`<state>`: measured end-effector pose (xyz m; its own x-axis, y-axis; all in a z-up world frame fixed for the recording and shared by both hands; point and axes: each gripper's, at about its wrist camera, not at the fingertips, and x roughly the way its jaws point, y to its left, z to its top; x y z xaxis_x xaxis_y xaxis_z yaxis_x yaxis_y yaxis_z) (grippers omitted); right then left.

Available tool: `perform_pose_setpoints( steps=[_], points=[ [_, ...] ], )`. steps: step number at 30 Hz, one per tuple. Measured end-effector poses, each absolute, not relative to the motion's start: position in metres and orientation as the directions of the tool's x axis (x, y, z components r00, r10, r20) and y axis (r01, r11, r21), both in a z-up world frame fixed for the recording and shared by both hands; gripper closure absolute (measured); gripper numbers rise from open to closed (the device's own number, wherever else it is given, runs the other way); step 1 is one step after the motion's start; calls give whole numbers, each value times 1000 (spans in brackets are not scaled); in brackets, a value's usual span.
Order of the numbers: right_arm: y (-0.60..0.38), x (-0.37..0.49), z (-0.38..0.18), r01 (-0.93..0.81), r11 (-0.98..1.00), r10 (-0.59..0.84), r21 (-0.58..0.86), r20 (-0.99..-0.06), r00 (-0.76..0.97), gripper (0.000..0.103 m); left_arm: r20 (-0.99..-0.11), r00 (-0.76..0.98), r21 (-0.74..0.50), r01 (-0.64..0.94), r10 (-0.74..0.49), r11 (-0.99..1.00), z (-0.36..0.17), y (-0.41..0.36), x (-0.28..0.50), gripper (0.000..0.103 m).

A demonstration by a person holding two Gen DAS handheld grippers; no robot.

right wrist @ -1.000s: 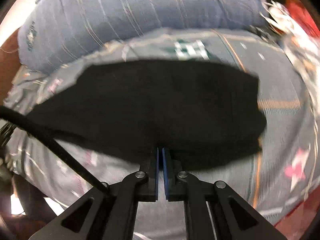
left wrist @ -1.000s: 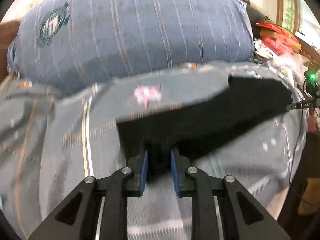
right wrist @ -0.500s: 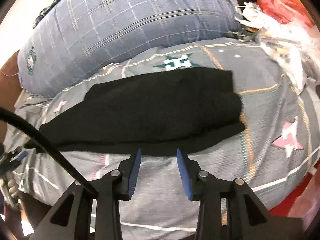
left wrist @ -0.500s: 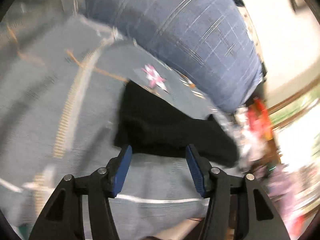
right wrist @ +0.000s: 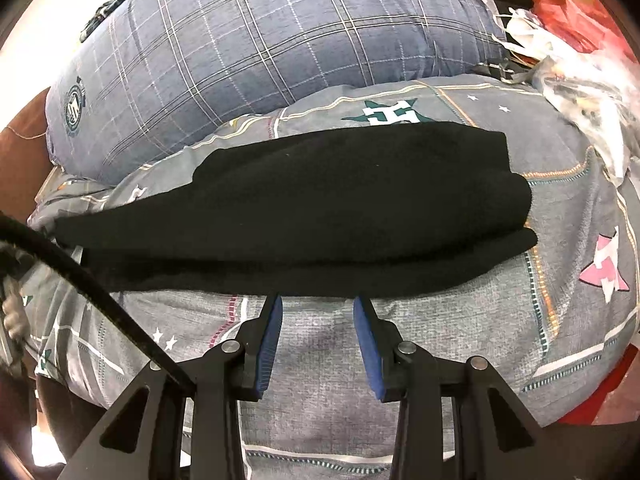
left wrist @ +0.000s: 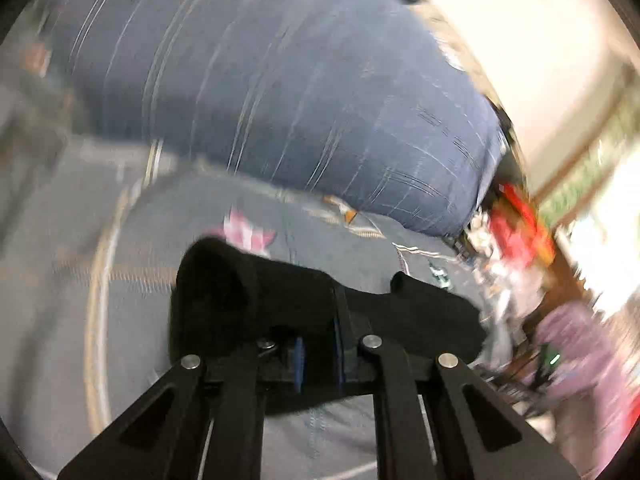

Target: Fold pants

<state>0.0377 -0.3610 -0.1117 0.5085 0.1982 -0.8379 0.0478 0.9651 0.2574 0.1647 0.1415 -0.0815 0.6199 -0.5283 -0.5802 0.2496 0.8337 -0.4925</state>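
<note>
Two tools here. The right tool (right wrist: 318, 320) sits spread wide just short of the near edge of the black pants (right wrist: 296, 204), which lie folded lengthwise on the grey patterned bedspread (right wrist: 460, 332), plaid pillow (right wrist: 280, 36) behind. The left tool (left wrist: 318, 354) is pinched narrow on a bunched end of the pants (left wrist: 280, 300), though it's blurry.

We note the left wrist view sits low and close, looking along the left claw (left wrist: 318, 354) across the black pants (left wrist: 280, 300) toward the plaid pillow (left wrist: 300, 100); heavily blurred. The right wrist view looks down over the right claw (right wrist: 318, 312), farther back. Both share pants (right wrist: 300, 208), pillow (right wrist: 260, 40), grey bed cover (right wrist: 440, 340).
</note>
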Motion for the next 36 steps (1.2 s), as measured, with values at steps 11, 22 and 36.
perform_pose_setpoints(
  steps=[11, 22, 36],
  points=[
    [-366, 39, -126, 80, 963, 190, 257, -859, 476, 63, -776, 479, -421, 91, -410, 903, -169, 166, 141, 79],
    [-364, 64, -113, 142, 915, 243, 377, -798, 552, 60, -763, 567, -329, 75, -311, 942, -134, 169, 137, 54],
    [-284, 70, -102, 16, 976, 180, 216, -846, 502, 54, -683, 611, -516, -13, -401, 857, -167, 209, 190, 56]
  ],
)
